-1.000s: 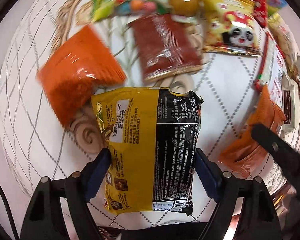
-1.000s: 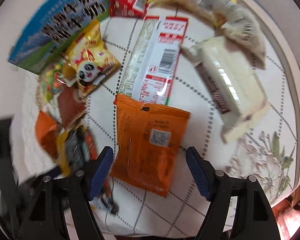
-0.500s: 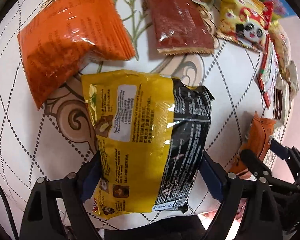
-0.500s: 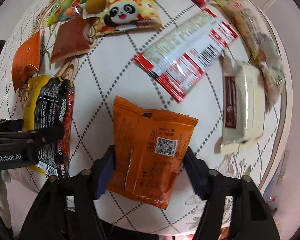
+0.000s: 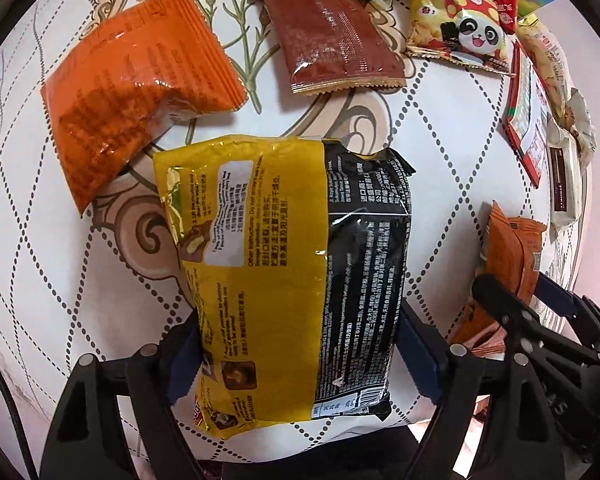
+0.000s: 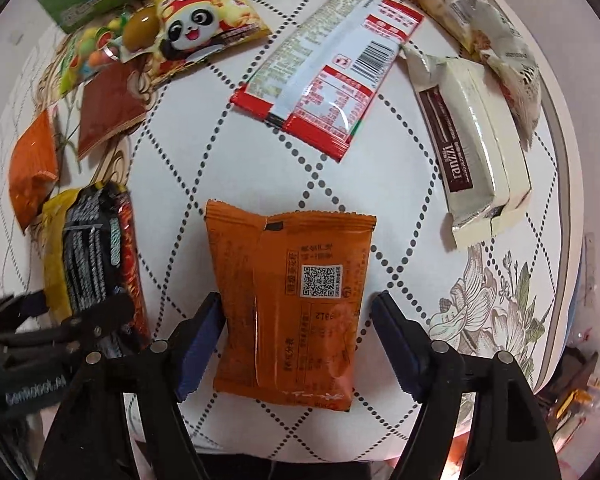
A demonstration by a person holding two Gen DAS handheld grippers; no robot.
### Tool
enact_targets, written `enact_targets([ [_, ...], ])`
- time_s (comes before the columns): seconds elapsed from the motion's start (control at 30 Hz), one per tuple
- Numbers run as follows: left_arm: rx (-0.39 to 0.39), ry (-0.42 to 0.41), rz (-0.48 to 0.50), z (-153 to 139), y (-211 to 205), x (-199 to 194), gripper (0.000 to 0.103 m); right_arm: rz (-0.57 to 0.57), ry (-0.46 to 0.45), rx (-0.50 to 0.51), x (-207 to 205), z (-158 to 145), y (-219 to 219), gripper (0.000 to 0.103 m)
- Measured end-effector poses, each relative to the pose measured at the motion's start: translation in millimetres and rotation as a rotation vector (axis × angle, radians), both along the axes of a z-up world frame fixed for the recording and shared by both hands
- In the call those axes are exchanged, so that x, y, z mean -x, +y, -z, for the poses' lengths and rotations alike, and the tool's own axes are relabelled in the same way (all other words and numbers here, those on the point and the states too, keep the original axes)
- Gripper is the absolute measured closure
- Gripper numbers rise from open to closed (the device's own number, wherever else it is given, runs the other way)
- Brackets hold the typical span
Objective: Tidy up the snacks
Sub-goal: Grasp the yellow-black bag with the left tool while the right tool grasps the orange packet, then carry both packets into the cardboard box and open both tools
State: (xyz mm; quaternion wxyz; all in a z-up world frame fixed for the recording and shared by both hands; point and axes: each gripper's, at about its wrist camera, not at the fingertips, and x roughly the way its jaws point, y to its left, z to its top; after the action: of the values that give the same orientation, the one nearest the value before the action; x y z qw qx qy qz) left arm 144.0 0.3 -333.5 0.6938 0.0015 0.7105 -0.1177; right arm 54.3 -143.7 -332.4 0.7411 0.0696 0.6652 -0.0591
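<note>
Left gripper [image 5: 296,352]: jaws spread wide around the near end of the yellow-and-black packet [image 5: 288,280], blue pads pressed to both its long edges, so it has hold of it
Yellow-and-black packet: lies flat on the tablecloth [image 5: 440,128] at the near edge, printed back up, long axis running away from the left wrist camera
Right gripper [image 6: 296,340]: jaws straddle the lower half of the orange QR-code sachet [image 6: 290,304]; left pad touches its edge, right pad stands just beside it with a sliver of cloth showing, so not clamped
Orange QR-code sachet: flat on the cloth near the table's front edge, to the right of the yellow-and-black packet
Large orange pouch [image 5: 136,100]: beyond the yellow packet to the left, one corner just overlapping its far end
Brown bar wrapper [image 5: 336,40]: beyond the packet, near the pouch but apart from it
Panda snack bag [image 5: 460,28]: far right of the brown wrapper
Red-and-white wrapper [image 6: 332,80]: mid-table, barcode up
Cream box [image 6: 476,148]: right of it, near the table rim
Candy bag [image 6: 96,52]: far left, beside the panda bag
</note>
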Motion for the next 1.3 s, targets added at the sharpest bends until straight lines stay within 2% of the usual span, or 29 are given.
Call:
enact_targets([
  [0.1,-0.016,-0.021,-0.001,-7.1,-3.3,8.3,0.02,0.015,-0.017,0.013,-4.5,11.7,9.9,0.042],
  [0.2,-0.022,-0.032,-0.007,-16.0,-8.6,17.2,0.02,0.004,-0.039,0.021,1.8,10.2,15.7,0.046],
  [0.4,-0.005,-0.061,-0.017,-44.8,-19.6,41.0,0.02,-0.022,-0.081,-0.017,16.1,-5.1,3.1,0.047],
  [0.6,0.042,-0.116,-0.05,-104.7,-31.7,49.4,0.02,-0.053,-0.133,-0.135,12.5,-33.1,-10.3,0.047],
  [0.67,0.057,-0.148,-0.063,-130.0,-34.0,42.3,0.02,-0.076,-0.164,-0.169,-3.0,-59.8,-19.3,0.047],
  [0.77,0.091,-0.19,-0.088,-169.3,-37.7,18.6,0.02,-0.112,-0.214,-0.224,-31.0,-97.8,-44.6,0.047],
  [0.9,0.158,-0.229,-0.114,-225.2,-52.7,-34.0,0.02,-0.155,-0.263,-0.306,-87.0,-154.0,-80.9,0.047],
  [1.03,0.141,-0.269,-0.121,-253.5,-76.8,-117.2,0.02,-0.216,-0.326,-0.352,-150.0,-194.2,-99.7,0.047],
  [1.17,0.094,-0.283,-0.121,-255.8,-83.1,-196.3,0.02,-0.249,-0.37,-0.326,-214.1,-212.2,-95.6,0.047],
  [1.3,0.071,-0.219,-0.122,-222.2,-80.7,-272.0,0.02,-0.278,-0.345,-0.296,-287.8,-203.9,-80.1,0.047],
])
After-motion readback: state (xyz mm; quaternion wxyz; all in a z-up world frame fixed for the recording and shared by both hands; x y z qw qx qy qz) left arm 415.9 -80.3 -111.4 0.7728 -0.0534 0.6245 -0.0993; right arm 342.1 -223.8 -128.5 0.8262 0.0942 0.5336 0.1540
